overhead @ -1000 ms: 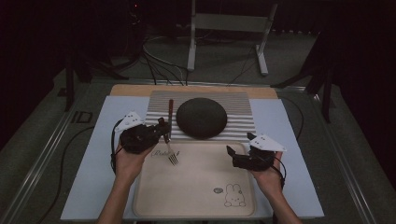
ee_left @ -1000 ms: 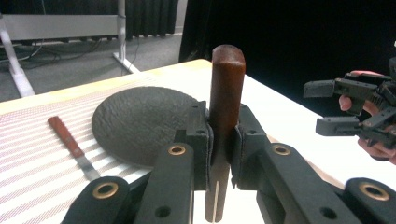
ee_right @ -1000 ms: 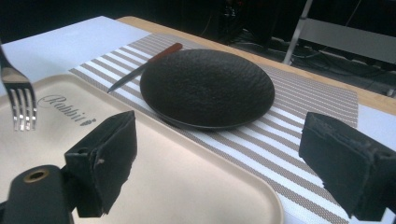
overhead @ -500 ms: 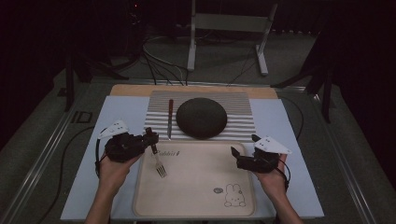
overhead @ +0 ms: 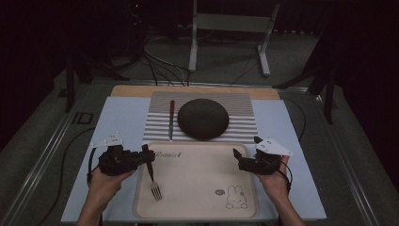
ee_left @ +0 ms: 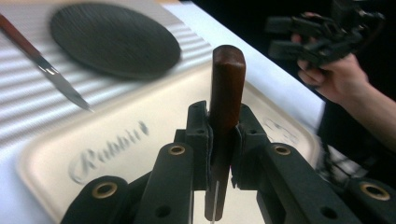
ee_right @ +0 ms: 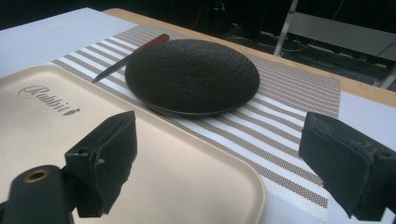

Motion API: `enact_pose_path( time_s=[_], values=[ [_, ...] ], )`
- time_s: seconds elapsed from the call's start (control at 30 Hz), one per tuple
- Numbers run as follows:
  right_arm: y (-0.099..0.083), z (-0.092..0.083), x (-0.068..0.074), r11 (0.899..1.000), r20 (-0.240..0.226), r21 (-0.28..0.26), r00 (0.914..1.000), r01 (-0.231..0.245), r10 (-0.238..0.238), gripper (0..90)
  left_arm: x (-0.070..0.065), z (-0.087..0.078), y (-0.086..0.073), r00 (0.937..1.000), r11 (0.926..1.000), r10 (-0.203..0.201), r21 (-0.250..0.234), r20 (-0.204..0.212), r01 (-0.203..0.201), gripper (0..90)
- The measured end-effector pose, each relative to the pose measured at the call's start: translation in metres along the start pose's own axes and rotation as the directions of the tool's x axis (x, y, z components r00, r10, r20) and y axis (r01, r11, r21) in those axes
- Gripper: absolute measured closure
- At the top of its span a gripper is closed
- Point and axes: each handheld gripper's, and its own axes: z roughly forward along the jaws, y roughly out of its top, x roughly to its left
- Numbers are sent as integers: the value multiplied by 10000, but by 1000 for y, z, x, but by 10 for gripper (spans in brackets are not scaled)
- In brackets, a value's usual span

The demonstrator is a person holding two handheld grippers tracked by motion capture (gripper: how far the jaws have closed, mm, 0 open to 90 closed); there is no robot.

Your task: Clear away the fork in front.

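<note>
The room is dark. Behind the tabletop (overhead: 282,120), a grey floor (overhead: 226,70) carries loose black cables (overhead: 160,70) and a pale metal stand (overhead: 226,28).

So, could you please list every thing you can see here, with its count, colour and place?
fork: 1, silver with reddish-brown handle, tines over the tray's left part, handle clamped in the left gripper
knife: 1, red-brown handle, on the mat left of the plate
plate: 1, black, on the mat
striped mat: 1, white and grey, behind the tray
tray: 1, beige, nearest the person
left gripper: 1, black, at the tray's left edge
right gripper: 1, black, open, at the tray's right edge
</note>
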Motion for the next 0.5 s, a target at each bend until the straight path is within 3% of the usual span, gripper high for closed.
enact_pose_path(
  time_s=[0.1, 0.2, 0.23, 0.33, 0.5],
  values=[
    [0, 0, 0, 10000, 26, 26, 10000, 10, -10, 116, 9, 6, -3, 9995, 9995, -304, 55, 61, 304, 800],
    [0, 0, 0, 10000, 52, 0, 10000, 12, -12, 115, 18, 14, -5, 9962, 9995, -186, 239, -853, 207, 769],
    [0, -1, -1, 10000, 61, -3, 10000, -1, 1, 116, 18, 14, -5, 9962, 9995, -186, 239, -853, 207, 755],
    [-1, -1, -2, 10000, 78, 21, 10000, -14, 14, 116, 34, 34, -12, 9882, 9961, -74, 861, -1527, 208, 718],
    [-3, -4, -3, 10000, 161, 37, 9999, -19, 19, 115, 51, 48, -22, 9835, 9911, -343, 1206, -1774, 563, 674]
  ],
)
